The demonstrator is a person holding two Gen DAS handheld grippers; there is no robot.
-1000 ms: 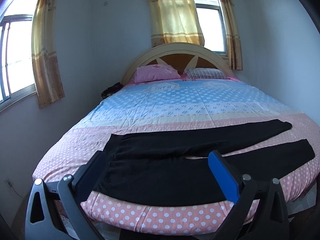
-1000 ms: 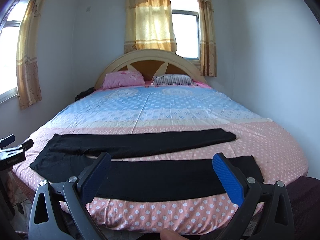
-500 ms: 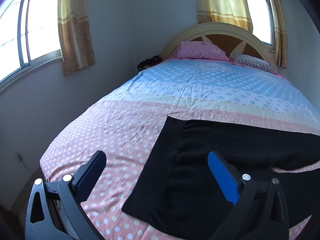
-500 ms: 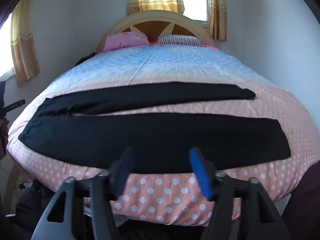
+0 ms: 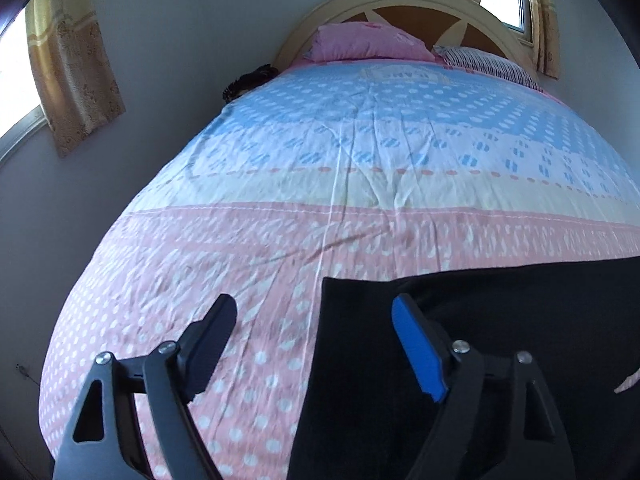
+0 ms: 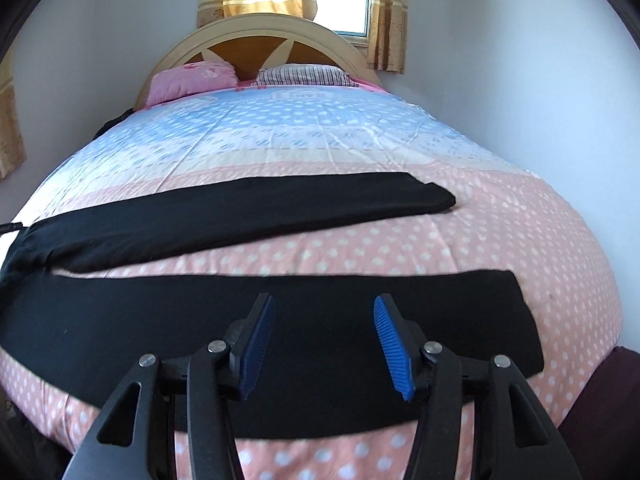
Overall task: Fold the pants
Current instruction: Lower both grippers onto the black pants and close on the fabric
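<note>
The left gripper (image 5: 314, 318) now hangs lower, straddling the pants' (image 6: 320, 328) waist edge. The right gripper (image 6: 324, 320) is narrower and closer over the near leg.

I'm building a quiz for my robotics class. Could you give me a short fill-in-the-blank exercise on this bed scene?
1. The pants spread across the bed are ___ in colour.
2. Beside the striped pillow at the headboard lies a ___ pillow.
3. The two pant legs lie ___, with a strip of bedspread showing between them.
4. The jaws of the left gripper and the right gripper are both ___, gripping nothing.

Missing words: black; pink; apart; open
</note>
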